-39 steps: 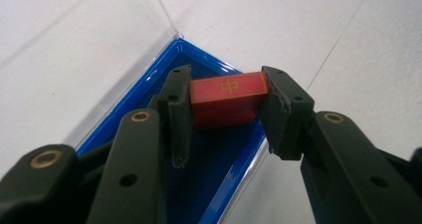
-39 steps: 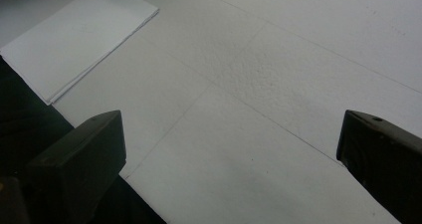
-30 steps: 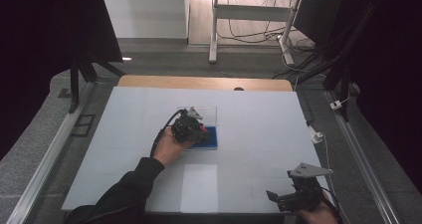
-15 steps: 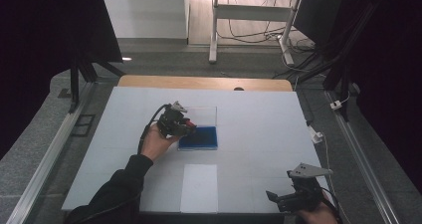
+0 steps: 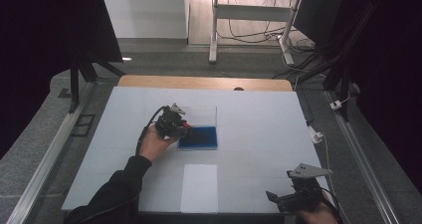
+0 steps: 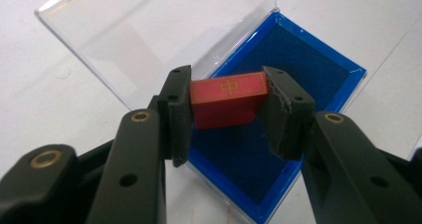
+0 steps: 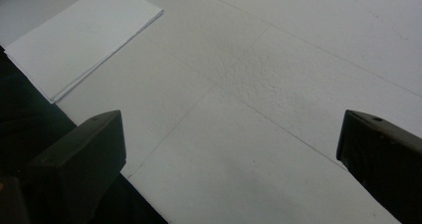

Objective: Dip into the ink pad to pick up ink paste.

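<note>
Holding a small red block (image 6: 229, 103) w/ the left gripper (image 6: 228, 109), pinched by its ends just above the blue-lined case (image 6: 318, 74), prob so it clears the rim. Clear lid (image 6: 149, 40) is flipped open behind. Right gripper (image 5: 293, 196) is spread wide, parked near the surface (image 5: 259, 114) edge by a white sheet (image 5: 199, 186), out of the way.

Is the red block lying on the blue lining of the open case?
No: the left gripper holds the red block between its jaws, above the blue-lined case.
</note>
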### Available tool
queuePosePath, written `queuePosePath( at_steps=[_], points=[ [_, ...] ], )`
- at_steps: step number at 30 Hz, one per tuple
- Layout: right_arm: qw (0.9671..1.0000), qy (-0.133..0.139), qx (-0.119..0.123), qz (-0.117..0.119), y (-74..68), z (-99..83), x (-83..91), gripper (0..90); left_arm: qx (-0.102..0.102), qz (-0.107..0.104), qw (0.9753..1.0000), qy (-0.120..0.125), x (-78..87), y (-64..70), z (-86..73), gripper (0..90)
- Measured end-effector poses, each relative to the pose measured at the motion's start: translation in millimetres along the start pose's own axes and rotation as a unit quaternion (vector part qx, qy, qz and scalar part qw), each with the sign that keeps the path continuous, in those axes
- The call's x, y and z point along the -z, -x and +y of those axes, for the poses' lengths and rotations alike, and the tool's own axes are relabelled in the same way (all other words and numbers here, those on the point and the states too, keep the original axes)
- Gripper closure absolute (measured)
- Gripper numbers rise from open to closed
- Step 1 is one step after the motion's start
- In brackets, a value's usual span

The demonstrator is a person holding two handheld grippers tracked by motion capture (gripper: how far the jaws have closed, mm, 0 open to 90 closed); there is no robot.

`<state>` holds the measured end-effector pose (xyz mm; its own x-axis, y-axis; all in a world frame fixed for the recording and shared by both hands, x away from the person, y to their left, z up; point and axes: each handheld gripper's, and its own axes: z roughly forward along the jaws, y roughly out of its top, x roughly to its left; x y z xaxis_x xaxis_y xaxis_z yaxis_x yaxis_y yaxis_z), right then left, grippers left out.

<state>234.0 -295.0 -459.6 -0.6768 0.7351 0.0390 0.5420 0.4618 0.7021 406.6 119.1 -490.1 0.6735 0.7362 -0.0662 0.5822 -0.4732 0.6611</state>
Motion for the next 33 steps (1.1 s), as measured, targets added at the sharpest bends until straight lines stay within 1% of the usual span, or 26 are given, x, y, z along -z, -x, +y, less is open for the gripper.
queuePosePath(
  at_steps=[9, 11, 14, 17, 18, 20, 21, 22, 23, 24, 26, 27, 28, 31, 33],
  points=[
    [1.0000, -0.001, 0.001, 0.001, -0.1, 0.2, -0.2, 0.0, 0.004, 0.006, 1.0000, -0.007, -7.0, -1.6, -5.2, 57.8],
    [1.0000, -0.001, 0.001, 0.001, -0.1, 0.2, -0.2, 0.0, 0.001, 0.010, 0.9999, -0.003, -7.8, -0.3, -6.3, 57.9],
    [1.0000, -0.002, 0.002, 0.001, -0.3, 0.2, -0.3, 0.0, -0.007, 0.022, 0.9997, -0.003, -8.9, 3.7, -6.5, 58.0],
    [1.0000, -0.003, 0.001, 0.001, -0.3, 0.3, -0.6, 0.0, -0.003, 0.030, 0.9996, -0.002, -9.8, 6.5, -7.0, 58.2],
    [1.0000, -0.004, 0.001, 0.000, -0.4, 0.3, -0.7, 0.0, 0.002, 0.029, 0.9996, -0.002, -9.8, 6.1, -7.6, 58.2],
    [1.0000, -0.005, 0.002, 0.000, -0.7, 0.4, -0.7, 0.0, 0.016, 0.018, 0.9997, -0.001, -9.5, 2.6, -8.9, 58.2],
    [1.0000, -0.005, 0.002, -0.001, -0.9, 0.5, -0.9, 0.0, 0.016, 0.017, 0.9997, 0.000, -9.5, 2.1, -9.5, 58.3],
    [1.0000, -0.007, 0.002, -0.001, -0.9, 0.6, -1.0, 0.0, 0.012, 0.020, 0.9997, -0.002, -9.5, 3.3, -9.5, 58.3],
    [1.0000, -0.008, 0.002, -0.001, -0.9, 0.7, -1.1, 0.0, 0.006, 0.029, 0.9996, -0.002, -10.0, 6.2, -9.2, 58.3],
    [1.0000, -0.008, 0.001, -0.001, -0.9, 0.8, -1.1, 0.0, -0.004, 0.041, 0.9992, -0.005, -10.4, 9.9, -8.5, 58.3],
    [1.0000, -0.009, 0.001, -0.001, -0.6, 0.9, -1.4, 0.0, -0.017, 0.058, 0.9981, -0.009, -11.1, 15.8, -7.5, 58.4],
    [1.0000, -0.010, 0.001, 0.000, -0.6, 0.9, -1.6, 0.0, -0.020, 0.060, 0.9979, -0.011, -11.1, 16.6, -7.3, 58.4],
    [1.0000, -0.009, -0.001, 0.000, -0.8, 0.9, -1.8, 0.0, -0.017, 0.058, 0.9981, -0.010, -11.1, 15.9, -7.4, 58.4],
    [1.0000, -0.009, 0.000, 0.000, -0.9, 0.9, -1.9, 0.0, 0.007, 0.034, 0.9994, -0.004, -10.7, 8.1, -8.9, 58.4],
    [1.0000, -0.009, 0.001, 0.000, -0.7, 0.8, -1.8, 0.0, 0.021, 0.021, 0.9995, -0.001, -10.7, 3.8, -9.9, 58.4]
  ],
)
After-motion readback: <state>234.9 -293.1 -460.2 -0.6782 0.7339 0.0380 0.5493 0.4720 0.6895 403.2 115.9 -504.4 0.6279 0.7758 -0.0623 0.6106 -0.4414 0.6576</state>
